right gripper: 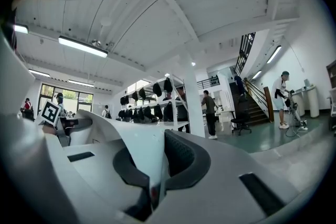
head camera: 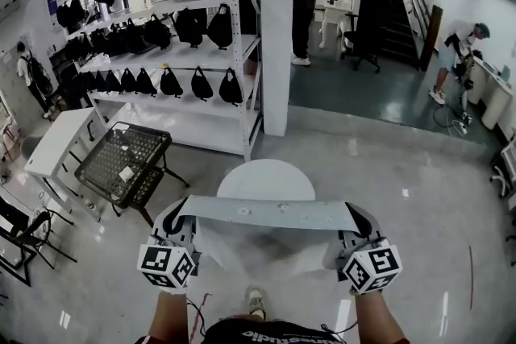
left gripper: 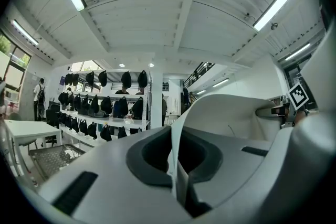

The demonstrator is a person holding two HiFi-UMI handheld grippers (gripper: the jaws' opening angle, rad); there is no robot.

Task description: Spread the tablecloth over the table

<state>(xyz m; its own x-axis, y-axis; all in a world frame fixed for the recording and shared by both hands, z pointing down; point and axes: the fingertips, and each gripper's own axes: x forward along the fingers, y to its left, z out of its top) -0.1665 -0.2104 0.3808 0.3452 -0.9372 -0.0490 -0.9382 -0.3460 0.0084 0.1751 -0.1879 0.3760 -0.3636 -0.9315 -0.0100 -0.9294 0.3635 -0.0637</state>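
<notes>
Both claws pinch the tablecloth (head camera: 266, 214).

Left gripper (head camera: 179, 215): the left gripper view shows the jaws pressed together on a thin fold of pale cloth.

Right gripper (head camera: 355, 223): likewise clamped, on the opposite end of the same edge.

That edge runs taut and level between the two, and the rest of the sheet hangs below it toward the floor. We judge the wide, level hold is meant to keep the sheet flat and open so it can pass over the top without bunching.

The round white table (head camera: 266, 173) stands just beyond the cloth. What shows of it is bare, so spreading has not begun.

Shelving (head camera: 181, 52) with black bags stands well behind.

Next move, as we read it: reach past the far rim before lowering.
</notes>
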